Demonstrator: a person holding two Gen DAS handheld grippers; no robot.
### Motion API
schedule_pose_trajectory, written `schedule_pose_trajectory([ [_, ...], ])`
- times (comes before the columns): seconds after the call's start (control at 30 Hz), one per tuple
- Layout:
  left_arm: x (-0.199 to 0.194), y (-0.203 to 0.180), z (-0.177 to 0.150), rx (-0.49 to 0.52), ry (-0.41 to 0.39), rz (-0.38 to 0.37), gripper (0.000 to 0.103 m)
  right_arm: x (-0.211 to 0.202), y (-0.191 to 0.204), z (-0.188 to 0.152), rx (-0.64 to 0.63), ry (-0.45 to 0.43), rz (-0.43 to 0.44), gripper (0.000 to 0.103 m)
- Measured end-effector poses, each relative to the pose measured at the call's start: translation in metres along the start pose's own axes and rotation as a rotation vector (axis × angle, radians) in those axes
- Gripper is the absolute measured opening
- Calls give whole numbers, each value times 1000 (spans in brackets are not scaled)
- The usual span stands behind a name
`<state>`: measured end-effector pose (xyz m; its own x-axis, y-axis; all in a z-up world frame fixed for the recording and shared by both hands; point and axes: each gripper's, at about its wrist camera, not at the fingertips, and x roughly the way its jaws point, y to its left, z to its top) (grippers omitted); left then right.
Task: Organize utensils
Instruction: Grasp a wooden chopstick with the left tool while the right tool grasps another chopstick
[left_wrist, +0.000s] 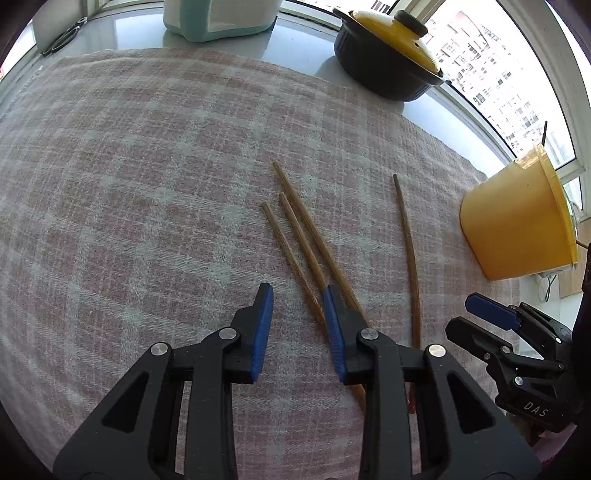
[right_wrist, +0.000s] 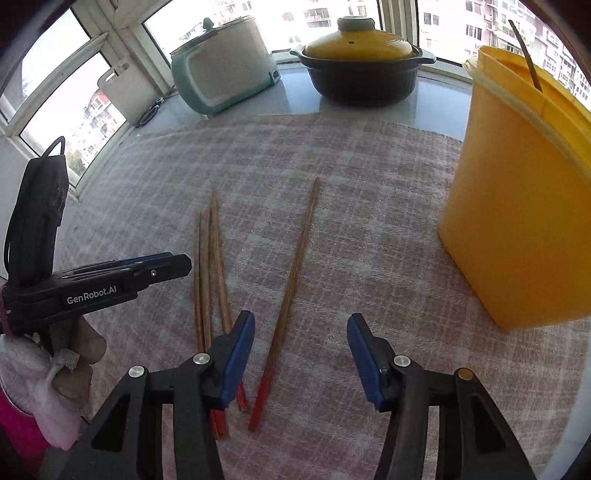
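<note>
The left gripper (left_wrist: 298, 291) hangs over the plaid cloth (left_wrist: 129, 177) on the counter, fingers narrowly parted on nothing, beside 3 bunched chopsticks (right_wrist: 208, 273). The right gripper (right_wrist: 301, 321) holds its fingers wider, straddling without touching a 4th chopstick (right_wrist: 295, 273) lying apart. At far right stands a yellow bucket (right_wrist: 517, 206).

Both grippers share one build — matte black plastic arms with triangular cut-outs, round silver pivot screws, and blue ribbed pads on the fingers. The left gripper (left_wrist: 298, 295) bears white "GenRobot.AI" lettering on its side, with a black cable looped above its body. The right gripper (right_wrist: 301, 325) shows "DAS" in white. A pale pink fuzzy sleeve (right_wrist: 35, 391) — frayed at the cuff — covers the left wrist.
</note>
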<state>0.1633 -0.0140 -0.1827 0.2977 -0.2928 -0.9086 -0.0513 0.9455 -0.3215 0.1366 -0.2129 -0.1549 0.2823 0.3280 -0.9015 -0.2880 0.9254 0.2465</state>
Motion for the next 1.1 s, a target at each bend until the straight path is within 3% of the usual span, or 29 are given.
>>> schedule_pose_trajectory([
  [0.37, 9, -8, 5, 6, 19, 35, 21, 6, -4, 0, 15, 23, 10, 45],
  [0.47, 11, -10, 8, 13, 25, 53, 15, 6, -4, 0, 14, 23, 7, 45],
  [0.87, 14, -14, 13, 23, 20, 86, 14, 16, 2, 9, -9, 44, -14, 40],
  [1.1, 19, -24, 14, 115, -3, 123, 10, 33, 3, 22, 4, 64, -45, 35],
])
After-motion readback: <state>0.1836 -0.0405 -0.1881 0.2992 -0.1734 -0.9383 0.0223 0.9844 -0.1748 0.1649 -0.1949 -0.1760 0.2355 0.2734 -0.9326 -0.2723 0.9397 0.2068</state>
